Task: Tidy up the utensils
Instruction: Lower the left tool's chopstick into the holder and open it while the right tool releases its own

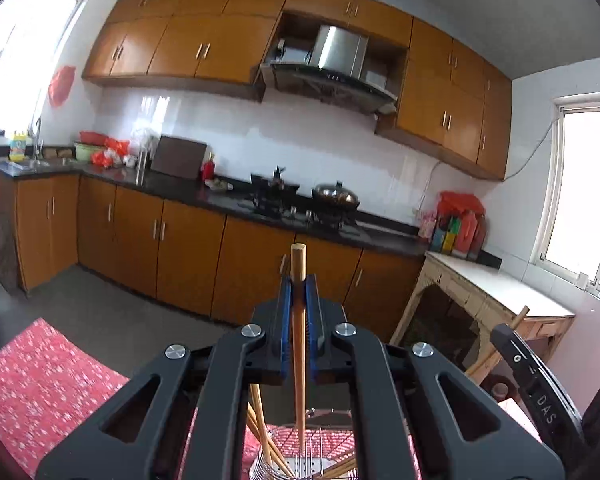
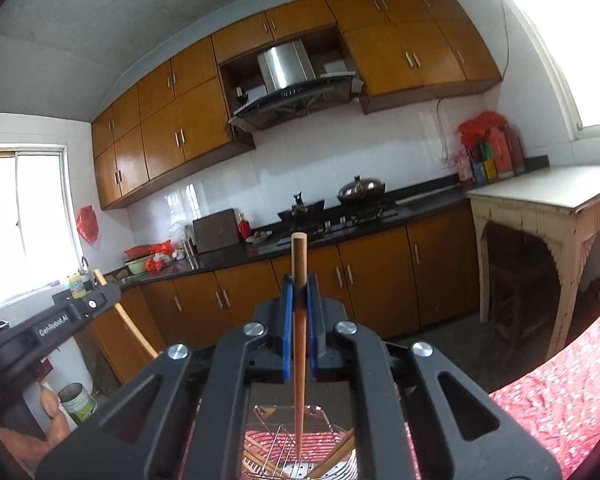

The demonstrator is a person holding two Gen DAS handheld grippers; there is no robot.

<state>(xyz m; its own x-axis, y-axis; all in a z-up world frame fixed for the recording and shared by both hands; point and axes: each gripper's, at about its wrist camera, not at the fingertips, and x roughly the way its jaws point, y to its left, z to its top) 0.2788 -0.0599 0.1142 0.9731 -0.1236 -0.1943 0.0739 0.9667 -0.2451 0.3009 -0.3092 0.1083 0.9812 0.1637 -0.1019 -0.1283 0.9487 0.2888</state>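
Observation:
My left gripper (image 1: pixel 299 280) is shut on a wooden chopstick (image 1: pixel 299 320) held upright, its lower tip pointing down into a wire utensil holder (image 1: pixel 300 462) that has several chopsticks in it. My right gripper (image 2: pixel 299 280) is shut on another wooden chopstick (image 2: pixel 299 340), also upright, with its tip over the same wire holder (image 2: pixel 300 460). The right gripper shows at the right edge of the left wrist view (image 1: pixel 500 330). The left gripper shows at the left of the right wrist view (image 2: pixel 114 290). Both are close together above the holder.
A red patterned cloth (image 1: pixel 40 380) covers the surface under the holder. Beyond are orange kitchen cabinets (image 1: pixel 188 260), a dark counter with a stove and wok (image 1: pixel 336 196), and a worn white side table (image 2: pixel 540 196). A bucket (image 2: pixel 78 402) stands on the floor.

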